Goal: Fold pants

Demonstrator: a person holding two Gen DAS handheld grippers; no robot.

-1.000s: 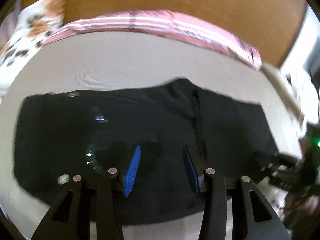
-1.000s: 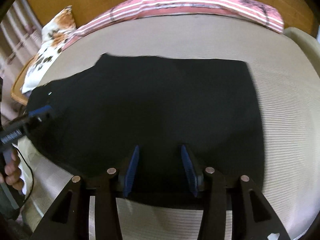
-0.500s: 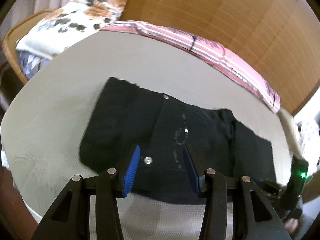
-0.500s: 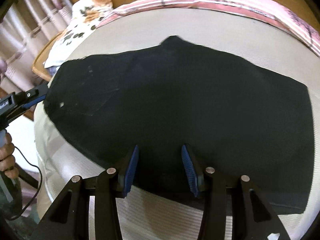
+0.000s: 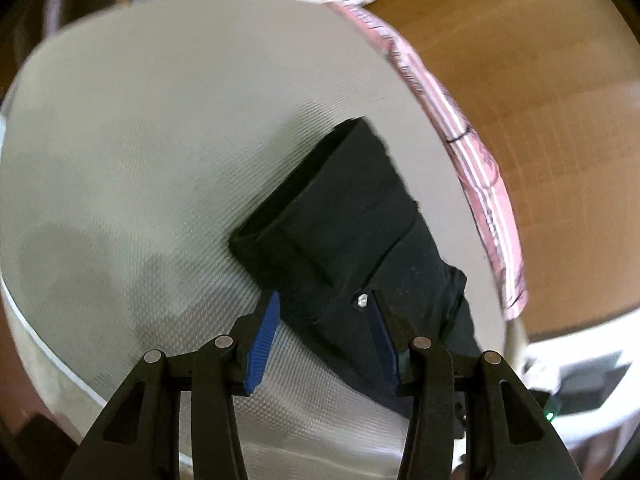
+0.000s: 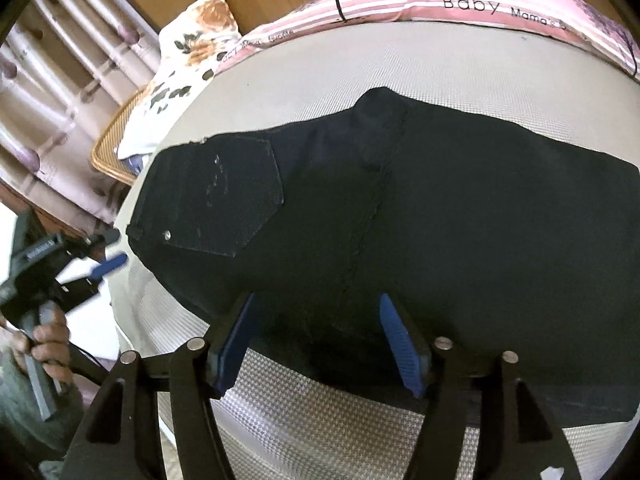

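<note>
Pants [image 6: 440,220]: right end runs past the right wrist view's edge.
Left gripper [image 6: 108,264]: motion-blurred at that frame's left margin, jaw gap unreadable there.
Pink striped bedding [image 5: 472,152]: smeared by blur, print illegible in the left wrist view.

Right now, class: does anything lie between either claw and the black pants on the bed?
Nothing visible does. The left claw and the right claw are both open at the near edge of the black pants, which lie flat on the grey mattress with nothing on them.
</note>
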